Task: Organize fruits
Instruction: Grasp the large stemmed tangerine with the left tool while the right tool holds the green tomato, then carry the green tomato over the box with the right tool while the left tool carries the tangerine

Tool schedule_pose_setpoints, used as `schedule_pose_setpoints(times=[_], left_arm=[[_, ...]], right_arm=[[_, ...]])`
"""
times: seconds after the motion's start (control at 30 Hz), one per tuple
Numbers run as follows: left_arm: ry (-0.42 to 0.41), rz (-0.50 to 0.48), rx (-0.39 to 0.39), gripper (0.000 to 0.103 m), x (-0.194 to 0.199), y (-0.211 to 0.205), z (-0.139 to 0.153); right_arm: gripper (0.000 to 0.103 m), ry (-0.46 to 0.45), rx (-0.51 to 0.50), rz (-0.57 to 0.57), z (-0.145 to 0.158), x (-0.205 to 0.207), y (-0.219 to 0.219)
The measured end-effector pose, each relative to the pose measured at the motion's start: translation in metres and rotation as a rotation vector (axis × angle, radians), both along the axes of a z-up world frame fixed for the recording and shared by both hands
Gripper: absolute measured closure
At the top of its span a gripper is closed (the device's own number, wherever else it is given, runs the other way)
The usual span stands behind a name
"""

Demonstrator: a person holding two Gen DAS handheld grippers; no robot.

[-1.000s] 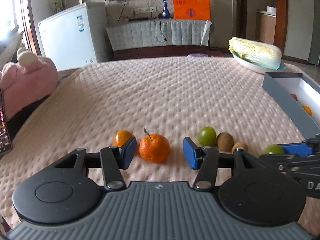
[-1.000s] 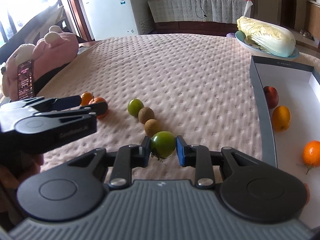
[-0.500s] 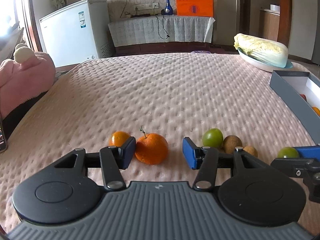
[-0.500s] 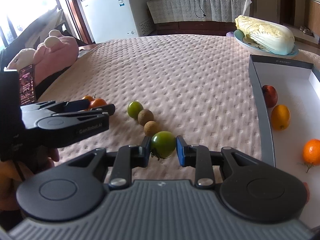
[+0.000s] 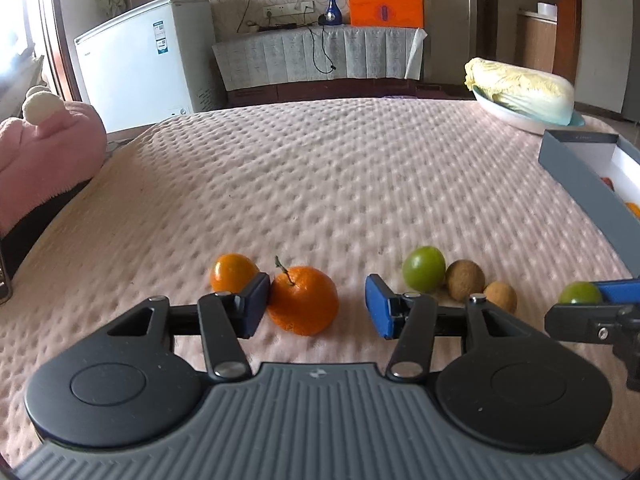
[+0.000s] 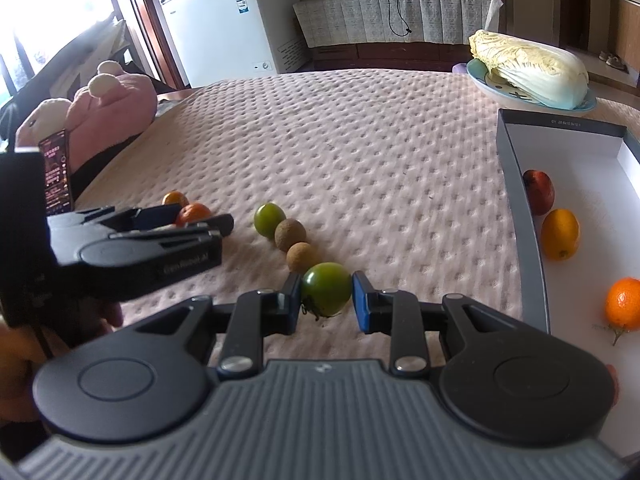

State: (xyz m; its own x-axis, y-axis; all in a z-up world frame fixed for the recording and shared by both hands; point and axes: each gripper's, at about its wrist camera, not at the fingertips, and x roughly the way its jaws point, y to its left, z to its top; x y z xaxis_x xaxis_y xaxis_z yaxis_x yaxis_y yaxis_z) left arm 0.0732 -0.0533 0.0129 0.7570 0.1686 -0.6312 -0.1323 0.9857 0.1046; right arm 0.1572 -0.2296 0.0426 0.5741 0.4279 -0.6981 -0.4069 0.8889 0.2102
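Observation:
My left gripper (image 5: 318,306) is open around a stemmed tangerine (image 5: 302,300) on the pink cloth; its left pad touches the fruit and its right pad stands apart. A smaller orange (image 5: 234,272) lies behind the left finger. To the right sit a green fruit (image 5: 424,268) and two brown kiwis (image 5: 465,280). My right gripper (image 6: 326,296) is shut on a green tomato (image 6: 326,286), with both pads against its sides. The grey box (image 6: 520,184) at the right holds a red fruit (image 6: 540,192), a yellow-orange fruit (image 6: 560,234) and a tangerine (image 6: 622,308). The right wrist view shows the left gripper (image 6: 198,216) at the left.
A cabbage (image 6: 532,68) lies on a plate at the table's far right corner. A pink plush toy (image 6: 116,112) and a phone (image 6: 58,172) are at the left edge. A white freezer (image 5: 148,64) stands beyond the table.
The left gripper has shifted slightly, and the tangerine now sits against its left pad. The right gripper and its green tomato have not moved.

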Motion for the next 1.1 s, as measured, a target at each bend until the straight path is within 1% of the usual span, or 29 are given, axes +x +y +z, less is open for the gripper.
schedule_pose_setpoints(times=[0.13, 0.17, 0.23, 0.3, 0.33, 0.43, 0.53, 0.57, 0.7, 0.93, 1.1], left_arm=[[0.012, 0.007, -0.005, 0.045, 0.005, 0.005, -0.004], [0.029, 0.009, -0.019, 0.045, 0.008, 0.007, -0.006], [0.023, 0.02, -0.069, 0.045, 0.01, 0.014, -0.007], [0.02, 0.018, -0.085, 0.052, 0.009, 0.015, -0.007], [0.017, 0.015, -0.079, 0.06, 0.009, 0.014, -0.007], [0.019, 0.013, -0.089, 0.061, 0.007, 0.013, -0.006], [0.023, 0.008, -0.14, 0.062, 0.003, 0.017, -0.003], [0.022, -0.001, -0.142, 0.062, 0.001, 0.016, -0.002], [0.03, -0.03, -0.102, 0.062, -0.007, 0.013, -0.004], [-0.005, -0.046, -0.108, 0.062, -0.028, 0.024, 0.009], [-0.016, -0.063, -0.076, 0.062, -0.044, 0.02, 0.016]], right_arm=[[0.072, -0.001, 0.001, 0.007, 0.0, -0.001, 0.001], [0.072, -0.003, 0.0, 0.007, 0.0, -0.001, 0.001], [0.072, -0.003, -0.002, 0.006, 0.0, -0.001, 0.001], [0.072, -0.002, -0.005, 0.004, -0.001, 0.0, 0.002], [0.072, -0.002, -0.007, 0.005, -0.001, -0.001, 0.002], [0.072, -0.01, -0.004, 0.007, 0.0, -0.002, 0.004], [0.072, -0.011, -0.009, 0.004, -0.001, -0.002, 0.005], [0.072, -0.011, -0.011, 0.003, -0.001, -0.002, 0.006], [0.072, -0.011, -0.024, 0.003, -0.003, -0.003, 0.01], [0.072, -0.036, -0.013, 0.003, 0.001, -0.01, 0.015], [0.072, -0.055, 0.005, -0.007, 0.008, -0.016, 0.015]])
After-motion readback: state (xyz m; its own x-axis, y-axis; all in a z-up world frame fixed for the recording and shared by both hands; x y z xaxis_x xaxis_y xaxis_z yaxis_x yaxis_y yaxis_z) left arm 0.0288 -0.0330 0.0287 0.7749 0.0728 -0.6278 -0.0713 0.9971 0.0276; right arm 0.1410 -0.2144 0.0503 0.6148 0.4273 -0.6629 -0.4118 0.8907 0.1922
